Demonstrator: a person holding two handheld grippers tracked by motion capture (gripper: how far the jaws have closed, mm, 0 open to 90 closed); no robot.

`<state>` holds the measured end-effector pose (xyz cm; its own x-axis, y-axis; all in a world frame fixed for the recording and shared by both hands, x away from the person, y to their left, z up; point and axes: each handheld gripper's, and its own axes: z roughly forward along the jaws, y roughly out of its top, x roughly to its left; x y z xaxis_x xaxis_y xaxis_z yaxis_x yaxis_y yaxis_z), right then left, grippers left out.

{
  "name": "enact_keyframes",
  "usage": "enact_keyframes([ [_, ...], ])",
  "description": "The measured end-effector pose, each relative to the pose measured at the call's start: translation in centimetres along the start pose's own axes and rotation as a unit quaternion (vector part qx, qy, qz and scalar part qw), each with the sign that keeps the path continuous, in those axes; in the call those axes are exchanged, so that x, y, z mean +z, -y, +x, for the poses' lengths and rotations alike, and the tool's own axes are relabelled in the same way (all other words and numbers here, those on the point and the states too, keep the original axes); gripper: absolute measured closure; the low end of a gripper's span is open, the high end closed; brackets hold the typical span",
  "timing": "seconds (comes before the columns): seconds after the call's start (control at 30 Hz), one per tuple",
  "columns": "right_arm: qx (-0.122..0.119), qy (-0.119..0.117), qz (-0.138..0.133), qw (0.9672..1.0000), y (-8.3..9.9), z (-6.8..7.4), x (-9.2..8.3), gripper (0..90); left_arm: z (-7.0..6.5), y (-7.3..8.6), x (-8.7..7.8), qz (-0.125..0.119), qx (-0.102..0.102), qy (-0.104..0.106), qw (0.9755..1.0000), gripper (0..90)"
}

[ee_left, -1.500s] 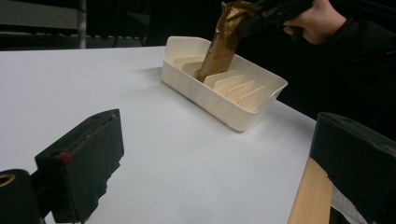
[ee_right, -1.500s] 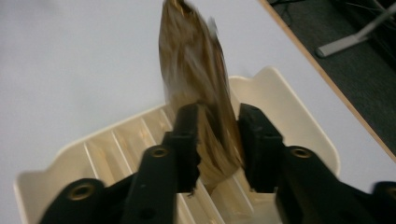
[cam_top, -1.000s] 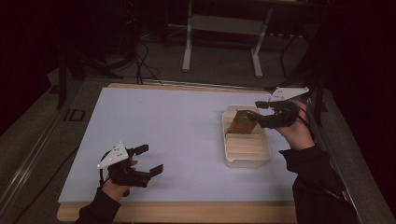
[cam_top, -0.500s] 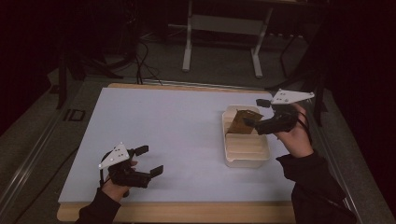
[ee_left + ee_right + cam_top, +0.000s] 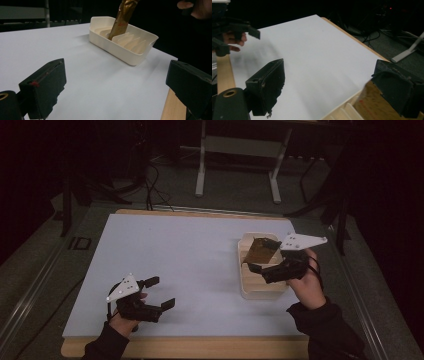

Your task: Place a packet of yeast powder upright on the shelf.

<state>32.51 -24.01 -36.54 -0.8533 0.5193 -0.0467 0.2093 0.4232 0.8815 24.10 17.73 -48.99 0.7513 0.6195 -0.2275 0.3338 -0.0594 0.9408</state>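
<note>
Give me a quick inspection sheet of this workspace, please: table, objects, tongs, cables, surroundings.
Surface: white sheet on a wooden table.
Job's things: cream slotted tray at the right; brown packet standing tilted in a far slot.
Clutter: nothing seen.
Grippers: left tongs open, empty, near the front edge; right tongs just opened, over the tray, beside the packet.
Cables: several on the floor behind the table.
Surroundings: dark room, metal stand legs beyond.

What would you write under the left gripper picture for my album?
A brown packet stands tilted in a cream slotted tray on the white table.
</note>
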Motion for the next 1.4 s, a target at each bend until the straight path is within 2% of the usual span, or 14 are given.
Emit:
enact_keyframes([
  [0.17, -0.001, -0.005, -0.003, 1.0, 0.6, 1.1, 0.1, 10.7, 0.0, 0.0, -0.1, -0.002, 0.003, -0.005, 1.0, 3.7],
  [0.23, -0.008, -0.008, -0.007, 0.9999, 1.0, 1.9, 0.1, 10.7, 0.1, 0.0, -0.1, -0.002, 0.002, -0.005, 1.0, 3.7],
  [0.5, -0.019, -0.019, -0.007, 0.9996, 2.3, 3.9, 0.5, 10.7, 0.0, 0.0, -0.2, -0.002, 0.004, -0.005, 1.0, 3.7],
  [0.77, -0.009, -0.036, 0.009, 0.9993, 4.5, 5.5, 0.9, 10.6, 0.0, 0.0, -0.2, -0.001, 0.006, -0.005, 1.0, 3.7],
  [0.9, -0.015, -0.028, 0.008, 0.9995, 5.5, 6.2, 0.8, 10.7, -0.1, 0.0, -0.2, -0.002, 0.008, -0.005, 1.0, 3.7],
  [1.07, 0.004, -0.033, -0.004, 0.9995, 7.0, 6.8, 0.9, 10.7, -0.2, -0.1, -0.2, -0.003, 0.008, -0.005, 0.9999, 3.7],
  [1.4, 0.013, -0.011, 0.001, 0.9999, 9.4, 7.5, 0.5, 10.7, -0.3, 0.0, -0.2, -0.001, 0.014, -0.004, 0.9999, 3.7],
])
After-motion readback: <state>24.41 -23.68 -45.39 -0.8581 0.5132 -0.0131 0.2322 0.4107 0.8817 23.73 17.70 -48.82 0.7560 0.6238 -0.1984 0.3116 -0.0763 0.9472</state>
